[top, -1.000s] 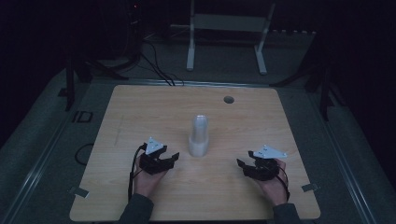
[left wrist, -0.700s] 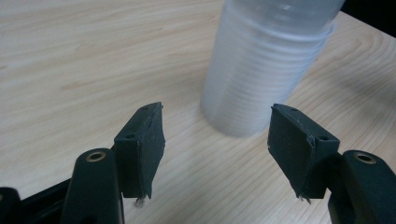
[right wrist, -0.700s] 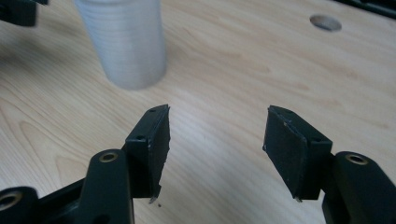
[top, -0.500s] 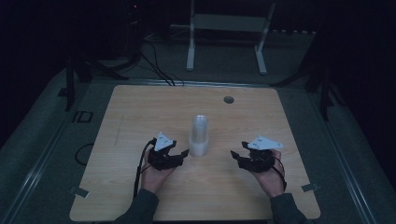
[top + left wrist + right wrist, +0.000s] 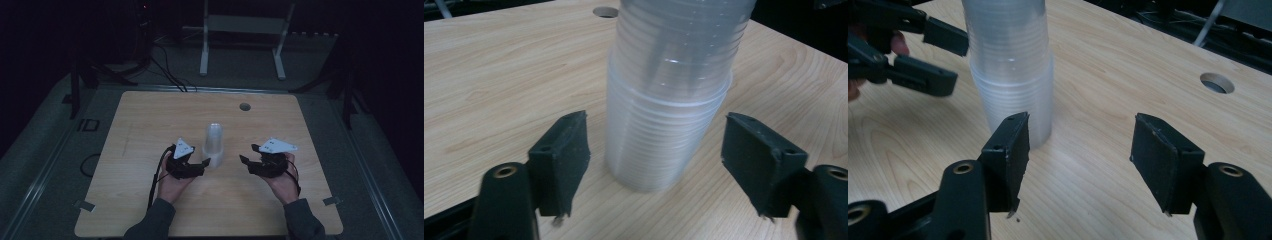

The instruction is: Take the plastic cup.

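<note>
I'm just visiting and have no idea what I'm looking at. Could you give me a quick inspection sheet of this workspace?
Surface: a light wooden table with a round hole near its far edge.
Job's things: a stack of clear plastic cups, upright at mid-table.
Clutter: nothing seen.
Grippers: the left gripper is open beside the stack's base, which stands between its jaws in the left gripper view, untouched. The right gripper is open, apart from the stack.
Cables: a black cable trails from the left gripper; more cables lie on the floor beyond the table.
Surroundings: dark room, grey floor, a white metal stand behind the table.
</note>
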